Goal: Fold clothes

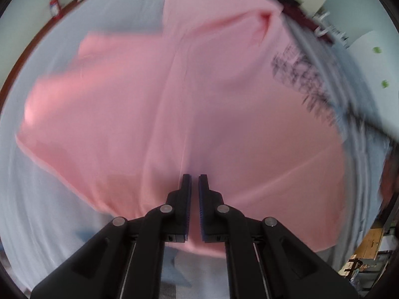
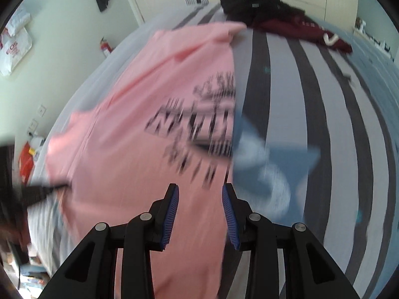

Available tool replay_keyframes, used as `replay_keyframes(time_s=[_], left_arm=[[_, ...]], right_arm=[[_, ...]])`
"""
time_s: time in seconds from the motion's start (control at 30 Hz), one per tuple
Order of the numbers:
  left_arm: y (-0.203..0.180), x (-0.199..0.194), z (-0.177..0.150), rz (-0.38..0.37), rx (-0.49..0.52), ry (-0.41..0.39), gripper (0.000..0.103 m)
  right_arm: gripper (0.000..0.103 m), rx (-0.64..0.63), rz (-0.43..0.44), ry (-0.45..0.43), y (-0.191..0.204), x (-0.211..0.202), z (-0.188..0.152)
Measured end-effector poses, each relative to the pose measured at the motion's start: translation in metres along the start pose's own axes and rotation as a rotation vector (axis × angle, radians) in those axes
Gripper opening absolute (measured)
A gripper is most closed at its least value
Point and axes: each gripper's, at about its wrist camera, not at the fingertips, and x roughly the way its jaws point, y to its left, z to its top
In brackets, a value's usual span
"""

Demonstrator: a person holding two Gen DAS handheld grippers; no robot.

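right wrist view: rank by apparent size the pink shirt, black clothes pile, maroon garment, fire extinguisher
1. pink shirt, by far the largest, though it is also nearest the camera
2. black clothes pile
3. maroon garment, close to the pile, so that order is unsure
4. fire extinguisher, smallest

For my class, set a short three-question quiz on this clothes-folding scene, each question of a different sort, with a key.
1. True or false: the right gripper has its jaws spread apart.
2. Multiple choice: the shirt with the dark print lying on the striped bedcover is A) pink B) green C) white.
3. Fill in: beyond the pink shirt, at the far end of the bed, lie a maroon garment and a ____ garment.

Key: 1 true; 2 A; 3 black.
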Motion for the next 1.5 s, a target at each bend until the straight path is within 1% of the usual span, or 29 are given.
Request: replay_keyframes(time_s=[0.07,0.13,0.17,0.23,0.3,0.37,0.43,0.5,0.57,0.67,0.7,0.73,0.77,0.8,0.83,0.9,0.97,1.0,1.07,1.13,1.17,1.2,1.23,1.27,1.3,1.33,1.4,1.5], left_arm=[[-0.001,0.005,-0.011,0.026,-0.027,0.021,0.003],[-0.004,0.008,-0.018,0.05,-0.053,0.044,0.003],[-0.007,0.006,-0.016,0.055,-0.061,0.051,0.003],[-0.015,-0.001,-0.006,0.055,-0.075,0.041,0.003],[-0.023,-0.011,0.01,0.048,-0.079,-0.004,0.003],[-0.032,-0.015,0.04,0.028,-0.082,-0.071,0.003],[-0.038,-0.013,0.073,0.0,-0.076,-0.131,0.012],[-0.047,-0.002,0.115,-0.028,-0.052,-0.189,0.028],[-0.054,0.016,0.162,-0.043,-0.019,-0.234,0.032],[-0.064,0.044,0.234,-0.083,0.047,-0.268,0.041],[-0.071,0.054,0.257,-0.105,0.061,-0.272,0.047],[-0.072,0.064,0.282,-0.126,0.073,-0.271,0.048],[-0.063,0.077,0.305,-0.144,0.081,-0.264,0.05],[-0.056,0.092,0.319,-0.163,0.086,-0.253,0.05],[-0.053,0.104,0.331,-0.18,0.094,-0.238,0.051],[-0.075,0.131,0.359,-0.215,0.111,-0.192,0.053],[-0.088,0.156,0.386,-0.23,0.108,-0.166,0.054],[-0.093,0.166,0.396,-0.23,0.104,-0.151,0.056],[-0.094,0.18,0.398,-0.245,0.098,-0.104,0.056],[-0.098,0.189,0.396,-0.257,0.113,-0.078,0.056],[-0.101,0.189,0.394,-0.245,0.136,-0.083,0.051],[-0.104,0.188,0.392,-0.246,0.158,-0.088,0.029],[-0.107,0.187,0.39,-0.242,0.182,-0.089,0.014],[-0.111,0.187,0.388,-0.229,0.207,-0.085,0.002],[-0.114,0.184,0.386,-0.216,0.229,-0.088,0.002],[-0.118,0.178,0.384,-0.209,0.243,-0.109,0.002],[-0.126,0.163,0.382,-0.221,0.268,-0.166,0.002],[-0.152,0.138,0.371,-0.231,0.358,-0.237,0.002]], right_arm=[[0.033,-0.011,0.007,-0.02,-0.005,0.011,0.026],[0.033,-0.017,0.017,-0.039,-0.01,0.014,0.044],[0.033,-0.024,0.019,-0.048,-0.012,0.022,0.056],[0.033,-0.033,0.027,-0.071,-0.016,0.036,0.078],[0.033,-0.025,0.027,-0.081,-0.02,0.048,0.098],[0.033,-0.013,0.026,-0.089,-0.025,0.061,0.117],[0.033,0.002,0.021,-0.095,-0.03,0.076,0.136],[0.033,0.027,0.013,-0.089,-0.036,0.092,0.152],[0.033,0.056,0.007,-0.087,-0.042,0.101,0.163],[0.033,0.122,-0.002,-0.095,-0.057,0.106,0.181],[0.033,0.14,-0.002,-0.101,-0.061,0.106,0.187],[0.033,0.153,-0.001,-0.107,-0.064,0.106,0.193],[0.033,0.162,0.0,-0.113,-0.066,0.106,0.199],[0.033,0.169,0.001,-0.12,-0.068,0.106,0.204],[0.034,0.172,0.001,-0.128,-0.069,0.105,0.21],[0.036,0.175,0.006,-0.133,-0.07,0.106,0.219],[0.036,0.172,0.011,-0.131,-0.07,0.108,0.226],[0.036,0.169,0.011,-0.128,-0.071,0.11,0.229],[0.036,0.164,0.008,-0.121,-0.071,0.115,0.233],[0.036,0.161,0.009,-0.111,-0.073,0.12,0.235],[0.036,0.16,0.009,-0.105,-0.074,0.122,0.235],[0.036,0.159,0.009,-0.099,-0.075,0.124,0.235],[0.036,0.158,0.007,-0.095,-0.077,0.126,0.235],[0.036,0.157,0.007,-0.093,-0.079,0.127,0.235],[0.036,0.156,0.007,-0.091,-0.081,0.128,0.234],[0.036,0.156,0.003,-0.092,-0.083,0.128,0.233],[0.036,0.156,-0.007,-0.099,-0.089,0.125,0.231],[0.036,0.171,-0.012,-0.11,-0.101,0.118,0.227]])
